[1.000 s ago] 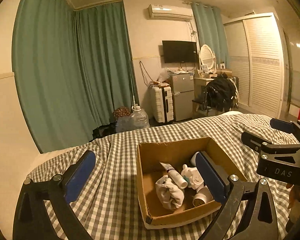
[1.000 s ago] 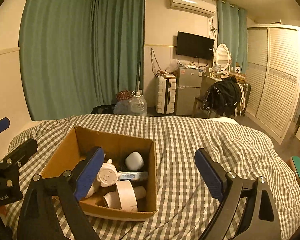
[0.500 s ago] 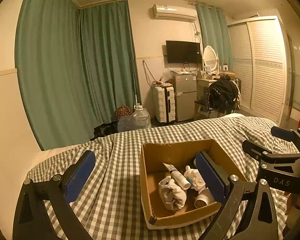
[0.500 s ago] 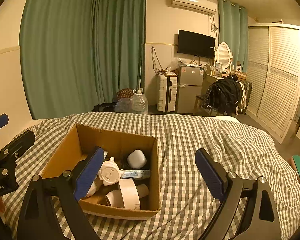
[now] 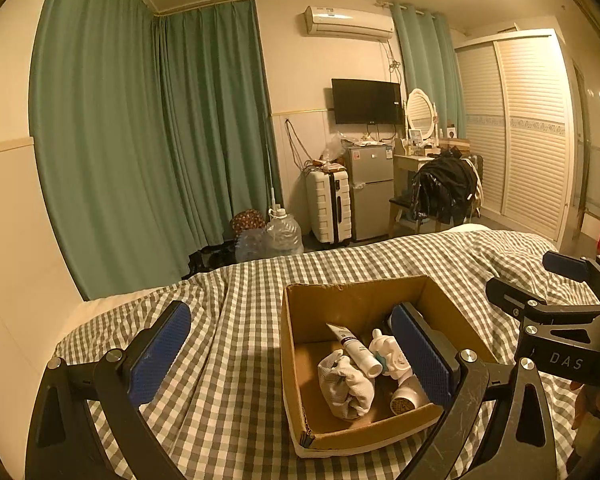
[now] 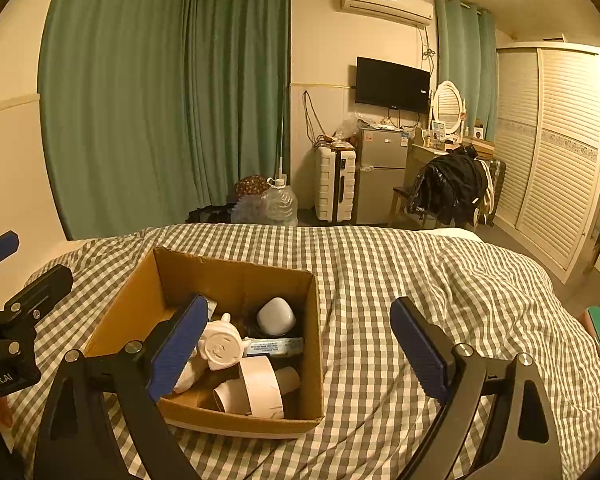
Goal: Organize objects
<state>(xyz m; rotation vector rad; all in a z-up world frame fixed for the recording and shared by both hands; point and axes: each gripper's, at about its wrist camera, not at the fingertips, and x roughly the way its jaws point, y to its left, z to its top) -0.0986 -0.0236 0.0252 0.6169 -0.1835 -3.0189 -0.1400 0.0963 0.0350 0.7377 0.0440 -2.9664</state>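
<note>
An open cardboard box (image 5: 296,364) sits on the checked bed cover (image 5: 228,360). It holds a white tube (image 5: 354,344), a balled white cloth (image 5: 346,384), a white round-faced toy (image 6: 221,347), a white rounded device (image 6: 276,316) and paper rolls (image 6: 260,388). My left gripper (image 5: 288,356) is open and empty, held above the box's left wall. My right gripper (image 6: 300,344) is open and empty, above the box's right wall (image 6: 315,344). Each gripper shows at the edge of the other's view.
Beyond the bed stand green curtains (image 5: 148,140), water jugs (image 5: 282,234), a white suitcase (image 5: 328,208), a small fridge (image 5: 370,192), a chair with a black jacket (image 5: 444,192) and a louvred wardrobe (image 5: 532,132). The bed's edge drops off at the right (image 6: 572,320).
Both grippers have drawn back and risen slightly, so the box sits a little lower and farther in both views. Both stay open and empty.
</note>
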